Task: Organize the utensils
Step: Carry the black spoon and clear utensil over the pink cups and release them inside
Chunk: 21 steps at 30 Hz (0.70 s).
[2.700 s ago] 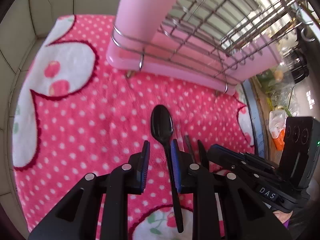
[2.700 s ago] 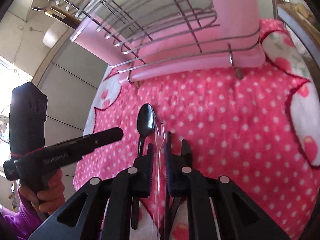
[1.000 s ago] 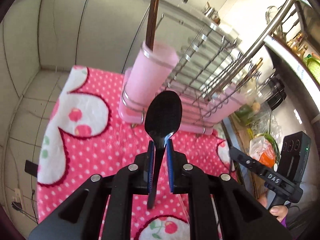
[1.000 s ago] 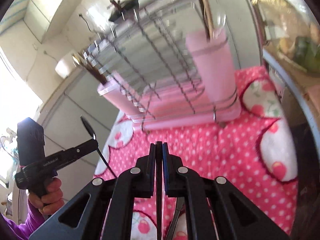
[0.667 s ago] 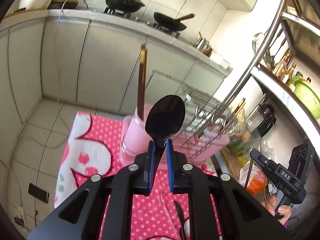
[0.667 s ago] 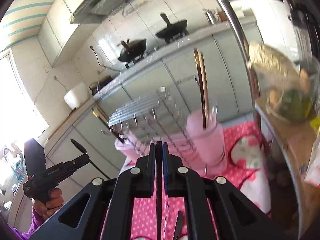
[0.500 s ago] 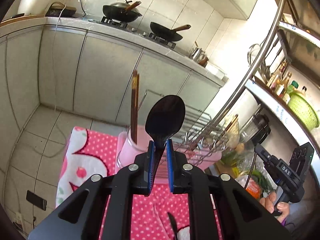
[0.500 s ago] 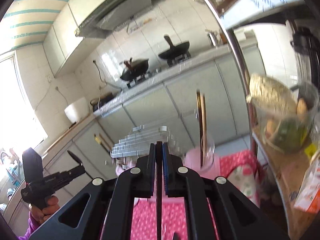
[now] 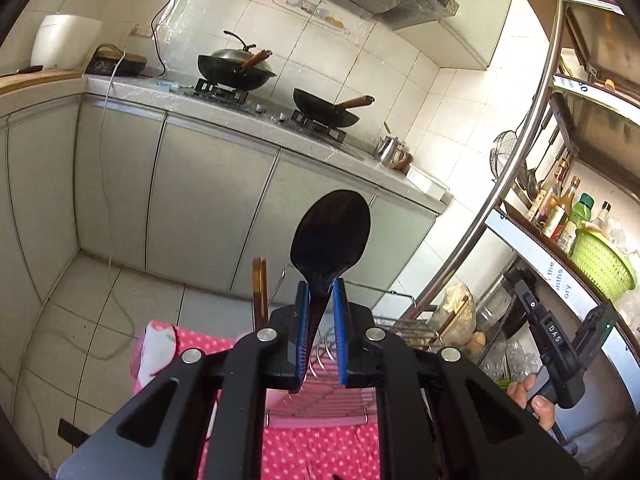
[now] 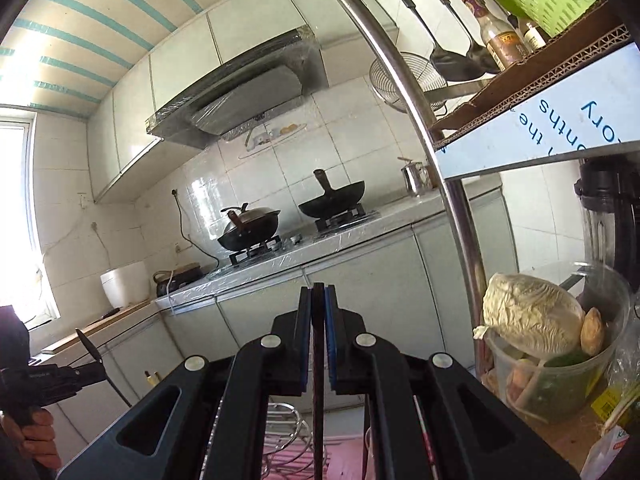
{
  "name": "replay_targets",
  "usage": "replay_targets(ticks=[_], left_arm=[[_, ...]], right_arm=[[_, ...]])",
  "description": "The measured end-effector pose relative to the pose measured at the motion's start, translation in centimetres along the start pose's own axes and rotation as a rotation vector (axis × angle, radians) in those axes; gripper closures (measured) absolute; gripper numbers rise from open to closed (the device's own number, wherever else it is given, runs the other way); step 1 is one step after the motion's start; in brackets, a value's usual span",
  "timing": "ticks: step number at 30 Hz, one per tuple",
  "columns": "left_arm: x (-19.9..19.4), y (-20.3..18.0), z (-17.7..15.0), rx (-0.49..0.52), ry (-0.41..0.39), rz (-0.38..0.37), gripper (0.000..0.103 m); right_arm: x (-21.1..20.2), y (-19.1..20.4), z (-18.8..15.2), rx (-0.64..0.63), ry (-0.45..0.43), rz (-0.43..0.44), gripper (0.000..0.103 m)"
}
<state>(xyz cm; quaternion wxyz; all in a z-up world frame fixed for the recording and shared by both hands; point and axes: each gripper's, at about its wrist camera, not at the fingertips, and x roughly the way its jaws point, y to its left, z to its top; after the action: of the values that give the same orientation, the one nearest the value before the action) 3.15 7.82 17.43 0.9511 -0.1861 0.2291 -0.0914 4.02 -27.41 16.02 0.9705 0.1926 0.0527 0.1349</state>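
Observation:
My left gripper (image 9: 320,285) is shut on the neck of a black spoon (image 9: 330,236), bowl upright, raised above the pink cup's chopsticks (image 9: 259,292) and the wire rack (image 9: 400,326). From the right wrist view that spoon (image 10: 89,346) shows edge-on in the left gripper (image 10: 98,366) at the far left. My right gripper (image 10: 318,290) is shut on a thin black utensil (image 10: 318,360), seen edge-on and hanging down between the pads. In the left wrist view the right gripper (image 9: 520,284) stands at the right, held by a hand (image 9: 532,400). The rack (image 10: 288,432) lies low in the frame.
A pink dotted towel (image 9: 320,448) lies under the rack. Beyond stands a counter with two woks (image 9: 236,68) (image 9: 324,112). A steel shelf post (image 10: 452,200) and a tub of vegetables (image 10: 552,344) are close on the right, with a green basket (image 9: 600,256) on the shelf.
Both grippers have risen from the towel with their utensils and tilted upward. The rack and cup have sunk to the bottom of both views; the kitchen counter now fills them.

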Motion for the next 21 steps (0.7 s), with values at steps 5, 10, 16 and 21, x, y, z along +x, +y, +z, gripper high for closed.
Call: replay_targets(ticks=[5, 10, 16, 21], left_arm=[[1.4, 0.3, 0.7, 0.012, -0.010, 0.016, 0.092], [3.3, 1.4, 0.3, 0.002, 0.016, 0.037, 0.092], [5.0, 2.3, -0.6, -0.013, 0.058, 0.049, 0.092], [5.6, 2.8, -1.6, -0.023, 0.090, 0.053, 0.092]], right_arm=[[1.9, -0.6, -0.9, -0.042, -0.052, -0.045, 0.097], [3.2, -0.7, -2.3, -0.084, -0.080, -0.075, 0.097], [4.0, -0.9, -3.8, -0.112, -0.080, -0.095, 0.097], [3.3, -1.4, -5.1, -0.090, -0.046, -0.095, 0.097]])
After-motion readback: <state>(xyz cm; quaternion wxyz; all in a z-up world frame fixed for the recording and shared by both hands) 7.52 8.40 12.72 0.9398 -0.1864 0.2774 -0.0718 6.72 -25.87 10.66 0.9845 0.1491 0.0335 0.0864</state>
